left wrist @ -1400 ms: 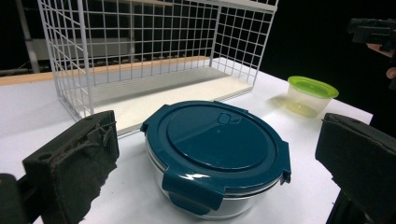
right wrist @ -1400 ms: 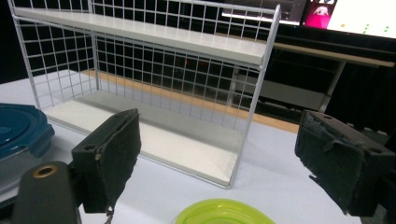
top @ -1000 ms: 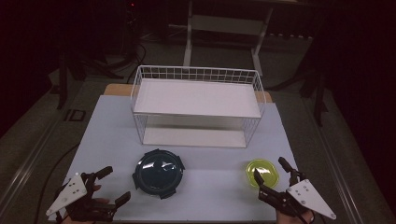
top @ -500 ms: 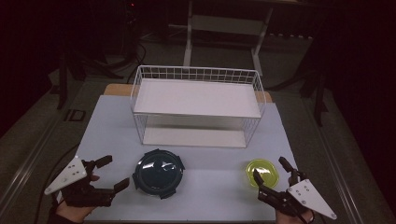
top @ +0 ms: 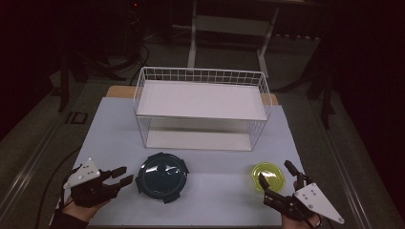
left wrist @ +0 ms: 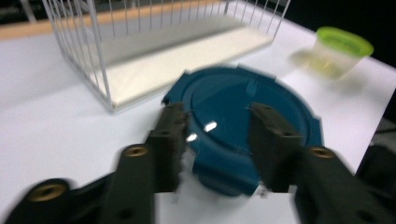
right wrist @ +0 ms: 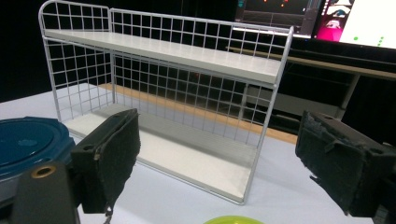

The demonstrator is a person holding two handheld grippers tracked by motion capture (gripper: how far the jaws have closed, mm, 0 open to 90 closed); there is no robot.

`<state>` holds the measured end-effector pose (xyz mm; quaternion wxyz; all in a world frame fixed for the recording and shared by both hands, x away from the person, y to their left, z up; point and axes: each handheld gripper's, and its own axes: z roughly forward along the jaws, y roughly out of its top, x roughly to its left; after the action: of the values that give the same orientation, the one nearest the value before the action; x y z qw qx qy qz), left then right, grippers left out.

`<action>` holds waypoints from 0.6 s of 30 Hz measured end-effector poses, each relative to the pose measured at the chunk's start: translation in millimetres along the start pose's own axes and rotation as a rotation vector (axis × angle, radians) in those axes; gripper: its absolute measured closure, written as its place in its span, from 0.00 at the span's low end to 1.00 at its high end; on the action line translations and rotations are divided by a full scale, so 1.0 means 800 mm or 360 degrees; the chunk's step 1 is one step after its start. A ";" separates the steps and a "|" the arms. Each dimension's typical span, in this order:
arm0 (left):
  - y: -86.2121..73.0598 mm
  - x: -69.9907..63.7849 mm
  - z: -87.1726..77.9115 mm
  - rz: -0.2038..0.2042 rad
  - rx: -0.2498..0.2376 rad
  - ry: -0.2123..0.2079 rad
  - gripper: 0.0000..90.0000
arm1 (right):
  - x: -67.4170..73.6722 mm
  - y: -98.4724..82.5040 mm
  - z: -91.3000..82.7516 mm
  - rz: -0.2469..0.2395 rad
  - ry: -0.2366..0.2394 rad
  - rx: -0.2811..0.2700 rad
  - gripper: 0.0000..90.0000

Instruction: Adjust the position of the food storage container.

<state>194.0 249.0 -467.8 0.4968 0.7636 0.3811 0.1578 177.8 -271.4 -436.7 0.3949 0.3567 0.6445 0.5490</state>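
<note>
Dark room behind, white counter (top: 114, 133) up front. Round glossy blue lid (top: 161, 176) lies before the wire rack (top: 203, 107), partly hidden and blurry behind my left hand-held gripper (top: 122, 177), whose jaws have just been closing, nothing pinched. Right hand-held gripper (top: 277, 179) spread wide beside the green-lidded cup (top: 268, 176).

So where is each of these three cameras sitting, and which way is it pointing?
High view: above the person's side of the table, looking forward and down on the wire rack; left gripper and right gripper enter from below.
Left gripper view: rides the left gripper, facing the blue lid; its jaws, which have just been closing with nothing between them, frame it.
Right gripper view: rides the right gripper, facing the rack; wide-open jaws.
All three share rack and lid.
</note>
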 end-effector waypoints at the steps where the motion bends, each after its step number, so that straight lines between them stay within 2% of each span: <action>1: -0.005 0.001 0.006 -0.0004 0.0079 0.0018 0.71 | 0.000 0.000 0.000 0.0001 0.0001 -0.0003 0.15; 2: -0.005 0.001 0.006 -0.0004 0.0079 0.0018 0.76 | 0.000 0.000 -0.001 0.0000 0.0002 -0.0004 0.15; 4: -0.015 0.004 0.014 -0.0031 0.0166 -0.0005 0.84 | 0.001 0.000 0.000 -0.0005 0.0003 -0.0002 0.15; 5: -0.015 0.004 0.014 -0.0031 0.0166 -0.0005 0.88 | 0.001 0.000 0.000 -0.0003 0.0005 0.0003 0.15; 8: -0.024 0.005 0.021 -0.0027 0.0242 0.0002 0.97 | 0.001 -0.001 0.001 0.0001 0.0008 0.0009 0.15; 13: -0.034 0.004 0.032 0.0000 0.0354 -0.0009 0.99 | 0.001 -0.002 0.002 0.0002 0.0013 0.0023 0.15; 18: -0.039 0.002 0.040 -0.0005 0.0386 -0.0012 0.99 | 0.001 -0.002 0.003 0.0005 0.0019 0.0035 0.15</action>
<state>202.1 236.5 -510.1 0.4025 0.8180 0.3967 0.1069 179.6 -269.8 -439.0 0.3861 0.3588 0.6523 0.5447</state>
